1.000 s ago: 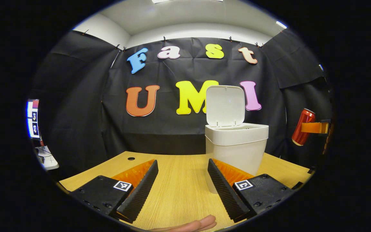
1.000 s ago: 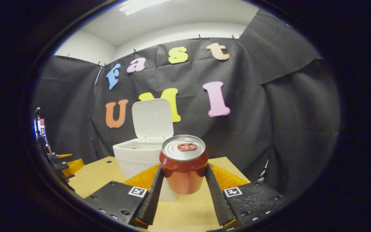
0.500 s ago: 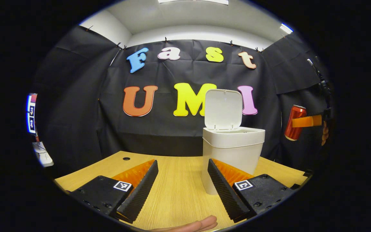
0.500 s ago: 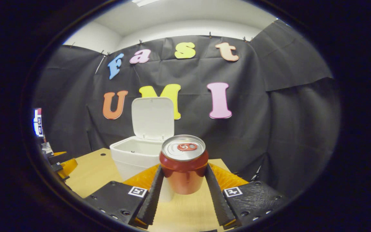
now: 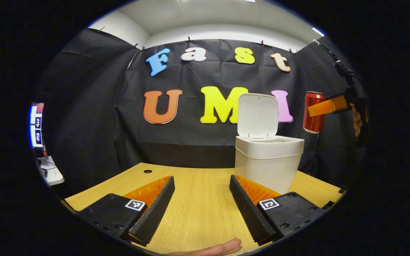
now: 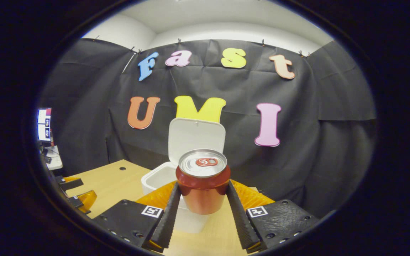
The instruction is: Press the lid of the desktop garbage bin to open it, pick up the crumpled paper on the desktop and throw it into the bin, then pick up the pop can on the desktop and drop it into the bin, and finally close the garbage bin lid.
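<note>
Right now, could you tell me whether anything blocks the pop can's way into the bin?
Nothing visible does. The lid stands upright behind the opening, the bin is open, and the right gripper holds the pop can in the air beside it.

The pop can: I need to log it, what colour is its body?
Red, with a silver top; the pop can shows best in the right gripper view.

Both cams low, facing bin (image 5: 268,161) (image 6: 162,179).

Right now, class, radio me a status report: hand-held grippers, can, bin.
Right hand-held gripper shut on pop can, raised near the bin. Left hand-held gripper open, empty, over the table. Lid up; path clear.
</note>
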Demonstrator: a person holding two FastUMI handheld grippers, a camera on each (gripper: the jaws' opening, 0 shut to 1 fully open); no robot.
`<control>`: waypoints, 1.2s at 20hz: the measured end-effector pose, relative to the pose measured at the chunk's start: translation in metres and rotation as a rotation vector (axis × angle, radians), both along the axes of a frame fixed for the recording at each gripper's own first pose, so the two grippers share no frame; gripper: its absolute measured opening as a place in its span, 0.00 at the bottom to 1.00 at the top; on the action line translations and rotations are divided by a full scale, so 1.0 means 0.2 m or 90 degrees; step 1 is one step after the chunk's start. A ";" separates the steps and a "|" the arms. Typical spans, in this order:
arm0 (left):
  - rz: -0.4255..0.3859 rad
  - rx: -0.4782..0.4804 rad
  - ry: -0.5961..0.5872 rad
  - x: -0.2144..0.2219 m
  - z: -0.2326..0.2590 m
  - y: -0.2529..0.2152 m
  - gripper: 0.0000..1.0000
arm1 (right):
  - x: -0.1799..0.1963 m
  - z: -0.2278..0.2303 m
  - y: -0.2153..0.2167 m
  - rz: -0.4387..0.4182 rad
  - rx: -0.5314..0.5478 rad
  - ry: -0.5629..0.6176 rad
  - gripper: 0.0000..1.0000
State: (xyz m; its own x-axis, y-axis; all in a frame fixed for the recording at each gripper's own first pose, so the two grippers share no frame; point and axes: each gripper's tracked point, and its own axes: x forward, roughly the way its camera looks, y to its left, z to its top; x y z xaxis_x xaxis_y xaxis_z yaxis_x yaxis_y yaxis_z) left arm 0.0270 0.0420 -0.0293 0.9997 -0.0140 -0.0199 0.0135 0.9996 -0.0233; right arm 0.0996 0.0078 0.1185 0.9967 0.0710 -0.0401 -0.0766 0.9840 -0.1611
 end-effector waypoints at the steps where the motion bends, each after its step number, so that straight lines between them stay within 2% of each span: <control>1: 0.005 0.002 0.001 0.00 -0.01 0.01 1.00 | 0.03 0.02 0.03 0.003 -0.004 0.005 0.72; 8: 0.008 -0.008 0.026 0.04 -0.09 0.02 1.00 | 0.22 0.13 0.18 0.000 -0.009 0.030 0.71; 17: 0.016 -0.022 0.034 0.04 -0.10 0.05 1.00 | 0.55 0.06 0.25 -0.032 0.006 0.124 0.71; 24: 0.014 -0.028 0.023 0.00 -0.06 0.05 1.00 | 0.74 -0.01 0.23 -0.130 -0.023 0.215 0.72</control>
